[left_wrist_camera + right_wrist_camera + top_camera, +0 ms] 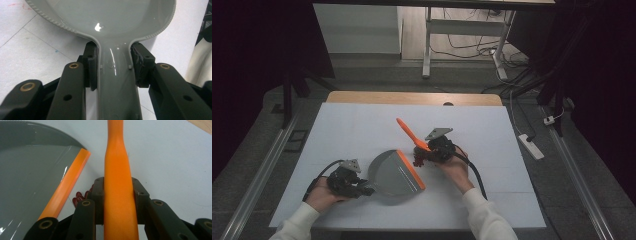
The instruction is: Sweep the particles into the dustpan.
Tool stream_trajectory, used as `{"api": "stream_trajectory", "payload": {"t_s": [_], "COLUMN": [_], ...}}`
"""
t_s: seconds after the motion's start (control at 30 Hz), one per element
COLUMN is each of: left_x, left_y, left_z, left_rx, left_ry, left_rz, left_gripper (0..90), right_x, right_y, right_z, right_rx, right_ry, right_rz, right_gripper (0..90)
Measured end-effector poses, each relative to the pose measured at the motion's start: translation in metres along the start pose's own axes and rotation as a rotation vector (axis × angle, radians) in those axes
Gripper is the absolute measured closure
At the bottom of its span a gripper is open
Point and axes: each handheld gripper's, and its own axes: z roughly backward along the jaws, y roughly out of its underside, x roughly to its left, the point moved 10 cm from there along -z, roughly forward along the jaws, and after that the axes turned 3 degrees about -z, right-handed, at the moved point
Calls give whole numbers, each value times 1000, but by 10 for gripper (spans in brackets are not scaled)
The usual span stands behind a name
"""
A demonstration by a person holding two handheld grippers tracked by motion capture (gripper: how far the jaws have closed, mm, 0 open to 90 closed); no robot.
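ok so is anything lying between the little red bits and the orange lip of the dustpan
Nothing visible does. The red bits lie on bare white table right beside the dustpan lip, with the brush on their far side.

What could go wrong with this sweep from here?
The red bits lie just outside the dustpan's orange lip; a fast stroke could scatter them past it. The left gripper clamps only the dustpan's narrow handle, so a push from the brush in the right gripper could swivel the pan.
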Motion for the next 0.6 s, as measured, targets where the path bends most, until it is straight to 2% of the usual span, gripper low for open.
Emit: {"api": "stream_trajectory", "payload": {"t_s": [0.13,0.4,0.6], "left_x": [0,0,0], "left_y": [0,0,0], "left_z": [0,0,0], "left_rx": [0,1,2], "left_ry": [-1,-2,-2], "left_rz": [-1,-1,-1], "left_gripper": [615,615,615], "right_x": [5,16,27], "right_y": [0,-2,-3], "right_z": [0,-1,-2], "right_rx": [-5,-4,-4], "right_ry": [-22,-32,-61], "right_rz": [-14,-6,-11], "right_gripper": [697,696,696]}}
